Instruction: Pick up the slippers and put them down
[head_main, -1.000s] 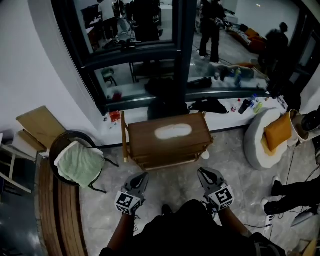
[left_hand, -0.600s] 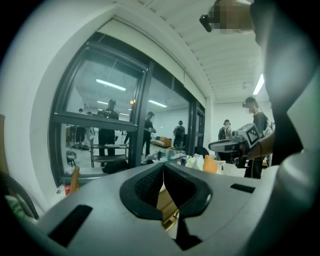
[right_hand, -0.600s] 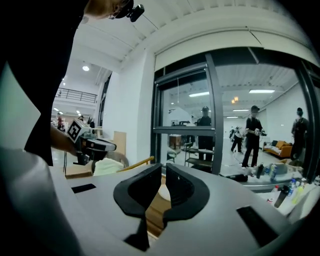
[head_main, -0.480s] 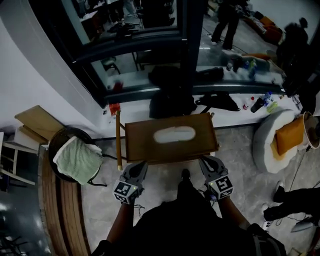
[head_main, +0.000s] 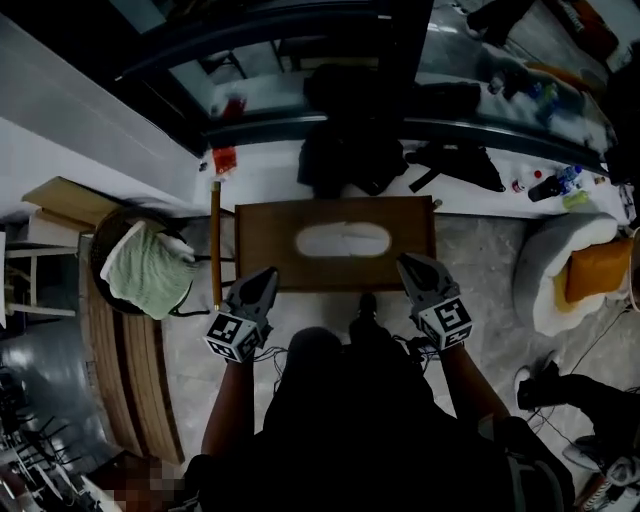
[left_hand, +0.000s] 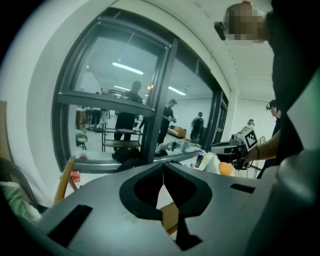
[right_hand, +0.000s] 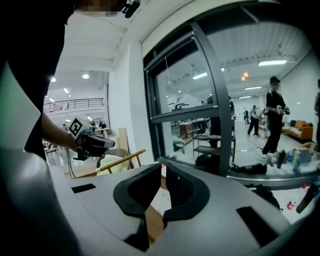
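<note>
Seen from the head view, the slippers (head_main: 342, 240) lie on top of a low wooden shelf unit (head_main: 270, 225), about in the middle of its top. They read as one pale, blurred oval, and no strap or sole can be told apart. The left gripper (head_main: 268, 276) and the right gripper (head_main: 408, 263) hover at the unit's near edge, one toward each end, clear of the slippers. A dark shoe (head_main: 366, 305) stands on the floor between them. Left of the unit leans a wooden pole (head_main: 214, 245), and beyond it sits a round chair draped with a green towel (head_main: 145, 270). Dark bags (head_main: 350, 160) lie along the window ledge behind, and an orange cushion (head_main: 600, 270) rests on a white beanbag at the right.

From the left gripper view, its jaws are pressed together with nothing between them. Under the tips only a bit of wood shows. People stand beyond the glass, which the head view cuts off.

From the right gripper view, those jaws also meet at the tips, empty. Bottles (right_hand: 287, 157) stand on the ledge. The slippers cannot be made out in either gripper view.
</note>
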